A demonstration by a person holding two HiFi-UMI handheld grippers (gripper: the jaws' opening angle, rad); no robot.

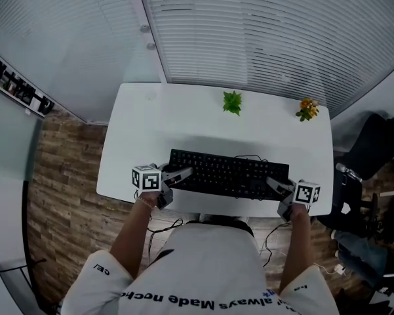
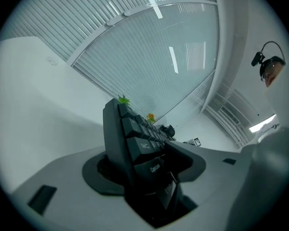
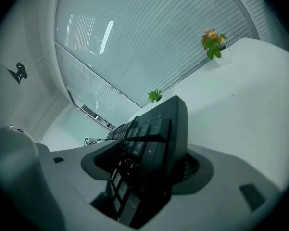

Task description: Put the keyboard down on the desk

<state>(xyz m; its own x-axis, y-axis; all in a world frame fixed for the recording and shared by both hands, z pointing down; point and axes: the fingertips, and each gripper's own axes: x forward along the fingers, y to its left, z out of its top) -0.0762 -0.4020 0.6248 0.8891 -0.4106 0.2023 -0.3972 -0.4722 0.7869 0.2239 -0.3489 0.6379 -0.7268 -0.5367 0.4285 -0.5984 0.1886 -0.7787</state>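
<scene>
1. Head view: the keyboard [image 1: 229, 174] lies near the table's [image 1: 183, 117] front edge, with the left hand-held gripper [image 1: 180, 174] and right hand-held gripper [image 1: 277, 184] at its ends.
2. Left gripper view: up close, the jaws sit apart around the keyboard's end, not pinching it.
3. Right gripper view: same deal, there's a gap beside one pad.

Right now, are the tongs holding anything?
Left tongs: open, keyboard between them, not pinched.
Right tongs: open, keyboard between them too.

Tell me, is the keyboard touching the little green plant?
Apart. The head view shows a strip of bare white desk between the keyboard and the green plant.
</scene>
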